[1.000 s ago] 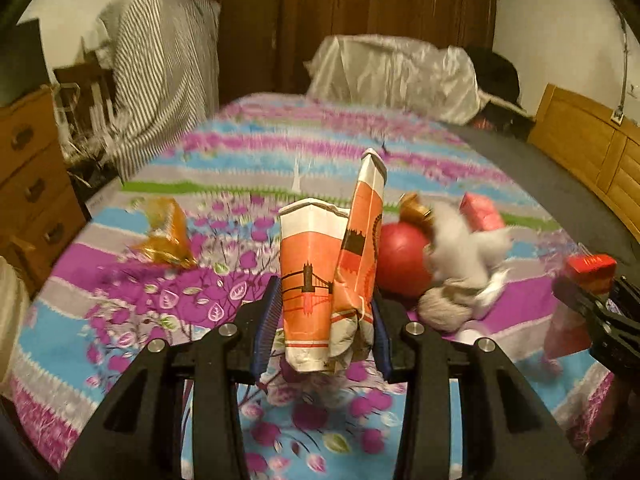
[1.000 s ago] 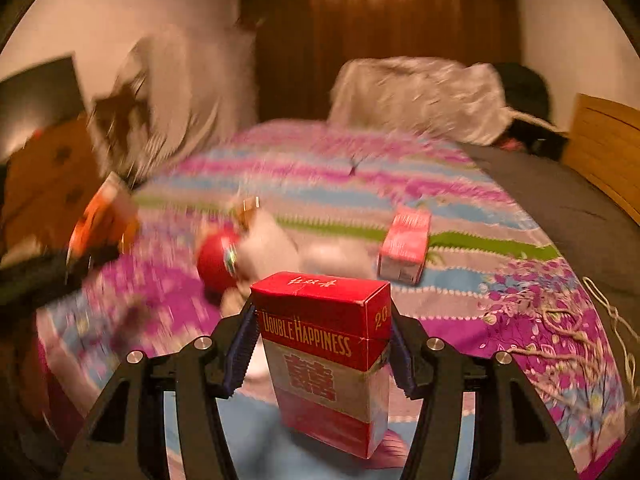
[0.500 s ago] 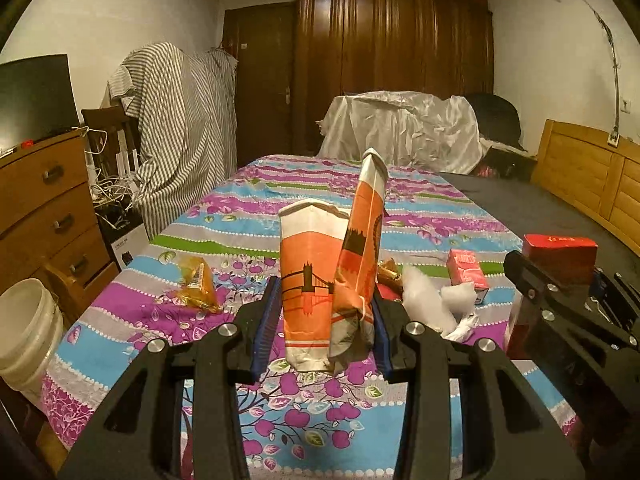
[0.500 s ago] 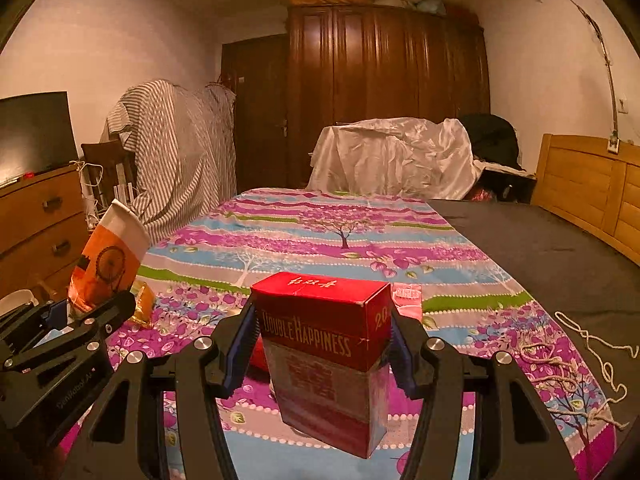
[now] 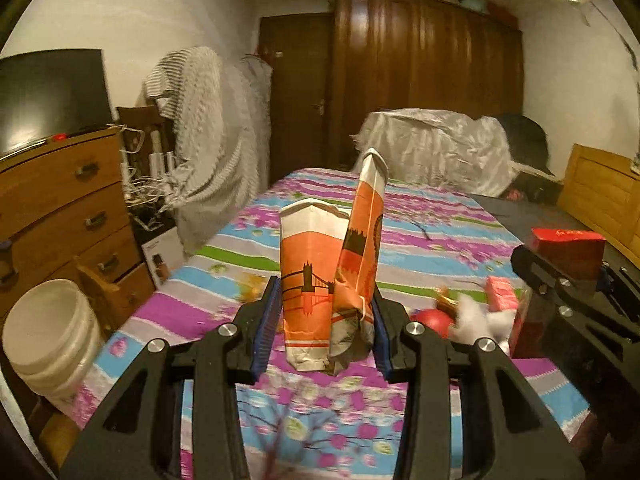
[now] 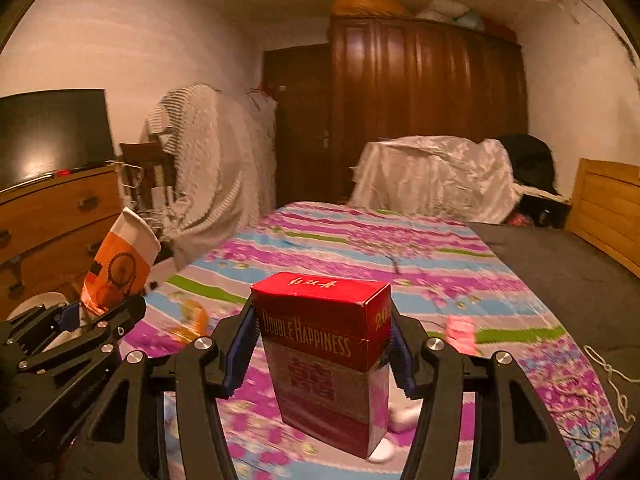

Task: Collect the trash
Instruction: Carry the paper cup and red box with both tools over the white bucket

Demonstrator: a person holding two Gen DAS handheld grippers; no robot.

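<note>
My left gripper (image 5: pixel 325 320) is shut on a crushed orange-and-white paper cup (image 5: pixel 316 284), held upright above the bed. In the right wrist view the same cup (image 6: pixel 120 264) and the left gripper (image 6: pixel 80 332) show at the left edge. My right gripper (image 6: pixel 320 352) is shut on a red cigarette box (image 6: pixel 326 356), and that box (image 5: pixel 566 250) shows at the right edge of the left wrist view. On the floral bedspread (image 5: pixel 420 248) lie a red ball (image 5: pixel 430 318), white tissue (image 5: pixel 480 320), a pink packet (image 5: pixel 500 292) and a golden wrapper (image 6: pixel 192 320).
A white bucket (image 5: pixel 52 336) stands on the floor at the bed's left corner, beside a wooden dresser (image 5: pixel 60 216) with a TV (image 5: pixel 48 100) on top. A wardrobe (image 5: pixel 420 92) and a covered pile (image 5: pixel 432 156) fill the far end. A wooden headboard (image 5: pixel 600 196) runs along the right.
Both grippers have risen away from the bedspread with their loads, so the bed's trash now sits lower in view. The bucket has come into the left wrist view.
</note>
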